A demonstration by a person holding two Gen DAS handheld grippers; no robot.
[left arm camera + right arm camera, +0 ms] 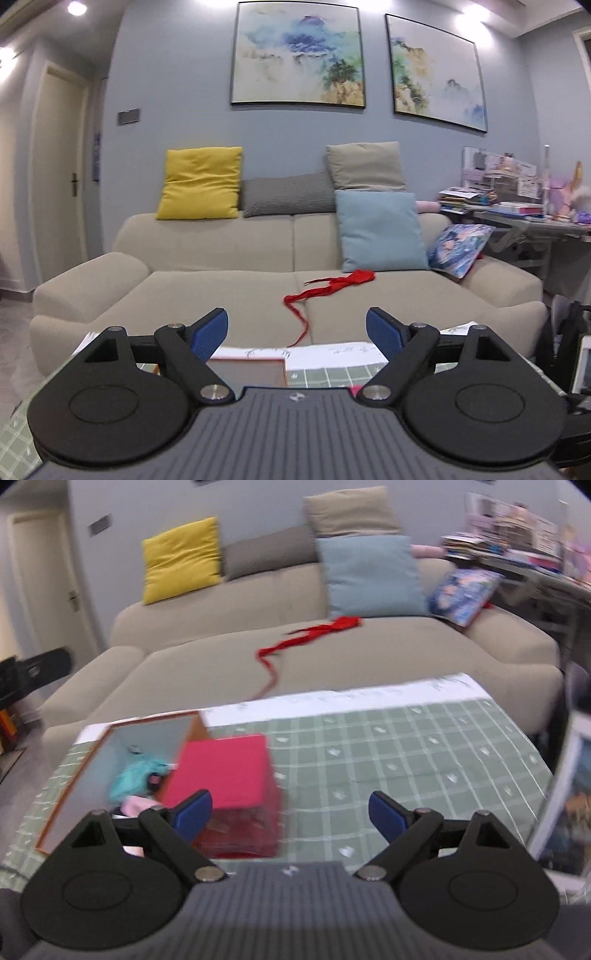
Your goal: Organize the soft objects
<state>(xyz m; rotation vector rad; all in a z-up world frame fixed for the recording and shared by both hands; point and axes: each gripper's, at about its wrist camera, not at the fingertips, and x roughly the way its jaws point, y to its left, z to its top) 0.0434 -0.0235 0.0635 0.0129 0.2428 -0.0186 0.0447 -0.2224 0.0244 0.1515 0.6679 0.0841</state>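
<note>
Red fabric strip (325, 291): long, thin, limp, bunched at one end and trailing in a wavy line across the beige sofa (221, 295) seat, its tail hanging over the front edge. Sofa: matte woven upholstery, rounded arms, carrying a yellow cushion (201, 182), a grey ribbed cushion (288, 194), a tan cushion (364, 166), a pale blue cushion (380, 230) and a printed blue cushion (460, 249). Surface (406, 746): green grid-patterned cover. On it, an open box (110, 753) with orange rim, holding crumpled teal and pink soft items, and a pink box (229, 775) beside it. Left tool (297, 332): blue ribbed pads spread wide, empty. Right tool (291, 810): spread, empty.
</note>
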